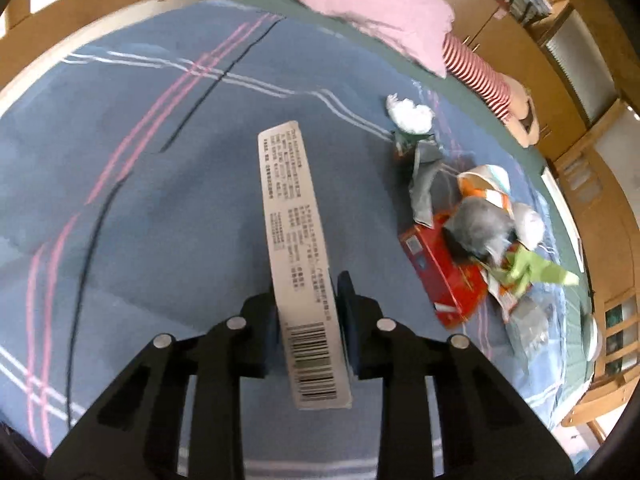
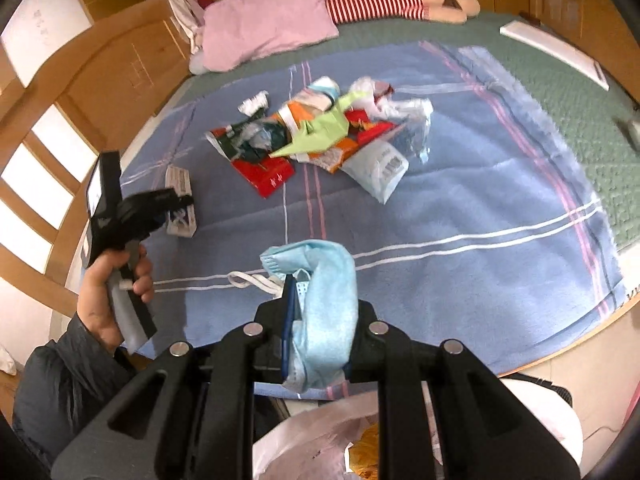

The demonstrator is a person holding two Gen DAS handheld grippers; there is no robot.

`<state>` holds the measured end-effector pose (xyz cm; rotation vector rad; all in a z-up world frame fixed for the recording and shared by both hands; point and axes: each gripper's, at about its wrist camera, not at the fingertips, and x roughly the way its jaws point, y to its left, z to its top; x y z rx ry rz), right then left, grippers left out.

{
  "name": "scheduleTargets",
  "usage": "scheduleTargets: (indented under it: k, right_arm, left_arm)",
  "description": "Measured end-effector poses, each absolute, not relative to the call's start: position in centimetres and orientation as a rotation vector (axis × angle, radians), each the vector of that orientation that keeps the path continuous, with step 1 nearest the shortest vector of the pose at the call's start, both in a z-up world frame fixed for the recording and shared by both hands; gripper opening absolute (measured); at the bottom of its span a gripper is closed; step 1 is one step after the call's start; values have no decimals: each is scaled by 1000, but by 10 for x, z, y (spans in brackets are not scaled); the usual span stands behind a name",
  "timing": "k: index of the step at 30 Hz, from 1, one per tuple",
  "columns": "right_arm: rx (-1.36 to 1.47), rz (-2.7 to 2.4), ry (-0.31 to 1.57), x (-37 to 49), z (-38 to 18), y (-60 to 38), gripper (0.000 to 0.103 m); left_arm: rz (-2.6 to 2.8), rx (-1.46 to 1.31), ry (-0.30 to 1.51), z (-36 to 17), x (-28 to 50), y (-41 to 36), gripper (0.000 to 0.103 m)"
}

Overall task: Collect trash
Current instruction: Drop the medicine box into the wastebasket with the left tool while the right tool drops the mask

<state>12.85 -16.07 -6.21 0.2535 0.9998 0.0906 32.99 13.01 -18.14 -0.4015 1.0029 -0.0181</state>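
My left gripper (image 1: pixel 308 304) is shut on a long white box (image 1: pixel 292 216) with printed text and a barcode, held on edge above the blue blanket (image 1: pixel 160 220). In the right wrist view the same left gripper (image 2: pixel 176 204) sits at the white box (image 2: pixel 180 184), low over the blanket's left side, with a person's hand (image 2: pixel 108 300) on its handle. My right gripper (image 2: pixel 324 304) is shut on a crumpled light-blue face mask (image 2: pixel 328 300), whose white ear loop (image 2: pixel 248 280) hangs out to the left. A pile of trash (image 2: pixel 316 132) lies mid-blanket: red carton, green paper, wrappers, plastic. The left wrist view has the pile (image 1: pixel 472 240) at the right.
A white plastic bag (image 2: pixel 316 432) gapes below my right gripper, off the bed's near edge. A pink pillow (image 2: pixel 268 20) and a red-striped plush (image 2: pixel 376 0) lie at the head of the green bedspread (image 2: pixel 580 128). A flat white box (image 2: pixel 556 50) rests far right. Wooden cabinets surround the bed.
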Motion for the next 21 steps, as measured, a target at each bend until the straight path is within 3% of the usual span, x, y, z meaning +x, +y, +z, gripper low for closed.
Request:
scheduleTargets:
  k: [14,21]
  right_arm:
    - [198,148,838,61,-8,-162,19]
    - [132,76,865,20,-7,-180,19]
  left_arm:
    - [-243,-289,812,-124,158,83,27]
    - [-335,-182,733,-87,97,59,27]
